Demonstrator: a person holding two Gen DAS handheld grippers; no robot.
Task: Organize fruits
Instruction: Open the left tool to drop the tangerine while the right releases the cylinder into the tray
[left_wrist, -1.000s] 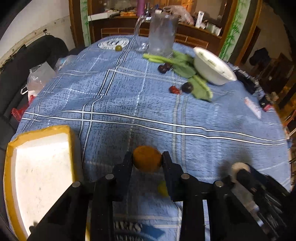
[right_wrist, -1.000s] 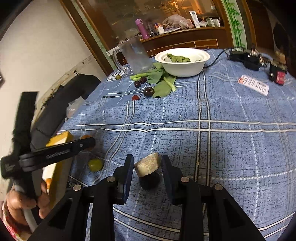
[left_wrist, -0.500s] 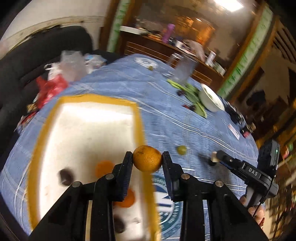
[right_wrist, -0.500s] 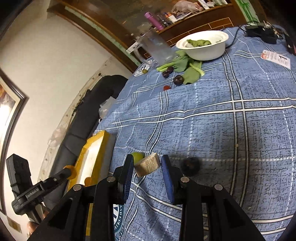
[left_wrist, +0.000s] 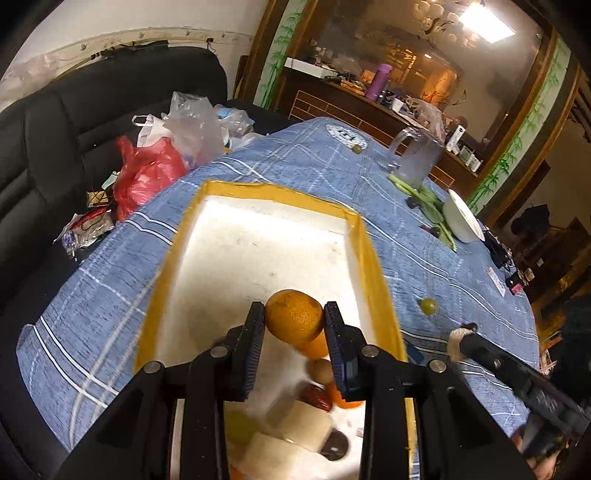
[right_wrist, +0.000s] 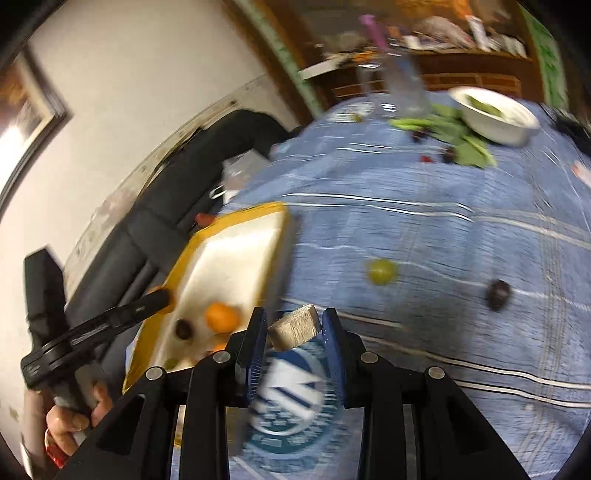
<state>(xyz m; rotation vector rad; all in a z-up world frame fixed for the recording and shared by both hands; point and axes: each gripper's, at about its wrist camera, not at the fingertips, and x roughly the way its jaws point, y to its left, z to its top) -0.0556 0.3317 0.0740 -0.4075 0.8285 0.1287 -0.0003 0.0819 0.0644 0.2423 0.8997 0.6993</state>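
Left tongs (left_wrist: 294, 322) clamped on orange (left_wrist: 294, 319) above foam tray (left_wrist: 373, 258); firm, round, slippery, gripped across middle. Right tongs (right_wrist: 293, 326) pinching light, stiff pale chunk (right_wrist: 293, 326).

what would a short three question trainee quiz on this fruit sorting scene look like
1. True or false: the left hand-held gripper holds an orange above the yellow-rimmed foam tray.
2. What is clamped in the right hand-held gripper?
A. a green grape
B. a pale tan block
C. a dark plum
3. Fill in: the small green fruit lies on the blue tablecloth, ______ the tray.

Key: 1 true; 2 B; 3 outside
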